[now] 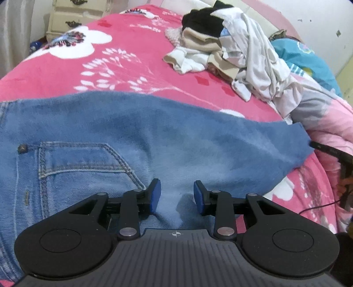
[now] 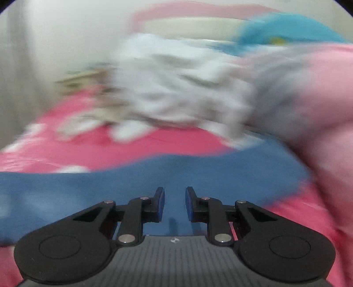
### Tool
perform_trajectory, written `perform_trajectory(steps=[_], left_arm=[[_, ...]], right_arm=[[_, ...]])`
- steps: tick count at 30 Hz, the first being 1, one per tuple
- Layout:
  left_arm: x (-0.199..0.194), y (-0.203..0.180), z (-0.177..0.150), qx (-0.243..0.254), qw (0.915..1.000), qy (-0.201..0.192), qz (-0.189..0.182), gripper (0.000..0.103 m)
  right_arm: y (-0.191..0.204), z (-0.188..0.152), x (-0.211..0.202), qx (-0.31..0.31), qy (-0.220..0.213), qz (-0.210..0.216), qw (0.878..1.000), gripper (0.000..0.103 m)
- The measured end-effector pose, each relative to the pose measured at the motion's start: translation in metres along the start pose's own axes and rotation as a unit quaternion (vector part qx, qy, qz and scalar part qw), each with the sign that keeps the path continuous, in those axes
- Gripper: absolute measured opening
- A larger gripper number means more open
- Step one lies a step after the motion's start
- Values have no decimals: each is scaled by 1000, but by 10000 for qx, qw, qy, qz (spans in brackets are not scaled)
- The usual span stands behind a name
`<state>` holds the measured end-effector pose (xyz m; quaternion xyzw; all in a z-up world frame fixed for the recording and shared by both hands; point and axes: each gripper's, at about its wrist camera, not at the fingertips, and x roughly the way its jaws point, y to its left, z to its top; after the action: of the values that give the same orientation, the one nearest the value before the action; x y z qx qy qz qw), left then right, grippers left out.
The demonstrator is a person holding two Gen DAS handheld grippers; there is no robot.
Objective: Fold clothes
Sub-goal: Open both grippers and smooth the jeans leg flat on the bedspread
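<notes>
Left gripper (image 1: 176,196): jaws spread, blue pads facing each other across a clear gap, nothing between them. Directly beneath and ahead of the jaws lies a pair of blue jeans (image 1: 136,136), spread flat across the bed's pink floral blanket (image 1: 123,57). A stitched back pocket (image 1: 88,159) with a metal rivet sits left of the jaws. The denim runs off to the right of the jaws and ends in a cut edge near the blanket's side. A small crease in the fabric shows between the pads.

Beyond the jaws and to their right, a heap of unfolded clothes (image 1: 231,50) rests on the blanket: white, beige and black pieces mixed. Further right of the heap lies a teal pillow (image 1: 308,59) and a pale pink quilt (image 1: 331,123). Far ahead and left of the jaws stands a cream drawer unit (image 1: 72,17). A dark object at the right edge of this view appears to be part of the other gripper, not identified with certainty.

Right gripper (image 2: 175,204): jaws parted, narrower gap than the left, nothing held. The view is heavily motion-blurred. The jeans (image 2: 132,183) lie below and ahead of the jaws; the pale heap of clothes (image 2: 172,88) sits beyond them.
</notes>
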<state>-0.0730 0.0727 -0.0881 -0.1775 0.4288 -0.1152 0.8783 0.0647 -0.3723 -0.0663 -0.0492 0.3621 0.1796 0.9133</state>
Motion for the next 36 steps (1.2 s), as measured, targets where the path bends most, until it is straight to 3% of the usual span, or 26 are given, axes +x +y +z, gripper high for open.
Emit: perform_trajectory(steps=[4, 6, 7, 8, 10, 12, 14, 16, 17, 20, 23, 24, 25, 26, 28, 30, 33, 36], left_arm=[[5, 6, -2, -144, 9999, -9, 50, 32], [5, 10, -2, -190, 9998, -12, 10, 31], [4, 11, -3, -202, 9998, -13, -16, 31], [4, 12, -3, -205, 9998, -10, -37, 31], [4, 13, -2, -195, 9998, 14, -52, 31], [4, 13, -1, -200, 9998, 42, -44, 31], [4, 11, 0, -186, 9998, 67, -24, 31], [2, 7, 2, -96, 9999, 80, 30, 32], [2, 5, 2, -6, 9999, 94, 73, 32], [3, 0, 2, 214, 9995, 170, 171, 32], [4, 0, 5, 182, 9994, 217, 194, 32], [4, 0, 5, 168, 9994, 211, 207, 32], [4, 0, 5, 154, 9994, 203, 223, 32], [4, 0, 5, 139, 9994, 195, 238, 32], [4, 0, 5, 80, 9994, 176, 276, 32], [5, -1, 5, 68, 9994, 159, 313, 32], [6, -2, 4, 36, 9993, 131, 361, 32], [3, -6, 5, 50, 9991, 25, 418, 32]], right_arm=[[19, 18, 14, -194, -147, 295, 9993, 18], [4, 12, 36, -252, -136, -133, 9995, 17], [-21, 9, 39, 182, -219, -340, 9990, 14], [-47, 6, 41, 612, -302, -547, 9962, 2], [-90, 4, 40, 1127, -475, -1125, 9861, 0], [-121, 5, 37, 1576, -561, -1874, 9679, 4], [-142, -3, 19, 2141, -801, -1913, 9545, 10], [-140, -10, -3, 2247, -1009, -1631, 9554, 11], [-132, -15, -14, 2211, -1080, -1263, 9610, 13], [-130, -30, -18, 2257, -791, -1008, 9657, 25], [-168, -42, -14, 2739, -625, -1668, 9451, 0], [-176, -42, -24, 2987, -771, -1849, 9331, 0], [-184, -42, -33, 3229, -914, -2023, 9200, 3], [-185, -43, -43, 3366, -1016, -2001, 9145, 17], [-187, -45, -63, 3638, -1217, -1951, 9027, 25], [-194, -56, -68, 4125, -1172, -1633, 8885, 40], [-204, -72, -74, 4825, -1096, -1149, 8614, 45], [-212, -81, -61, 5108, -940, -1136, 8470, 46]])
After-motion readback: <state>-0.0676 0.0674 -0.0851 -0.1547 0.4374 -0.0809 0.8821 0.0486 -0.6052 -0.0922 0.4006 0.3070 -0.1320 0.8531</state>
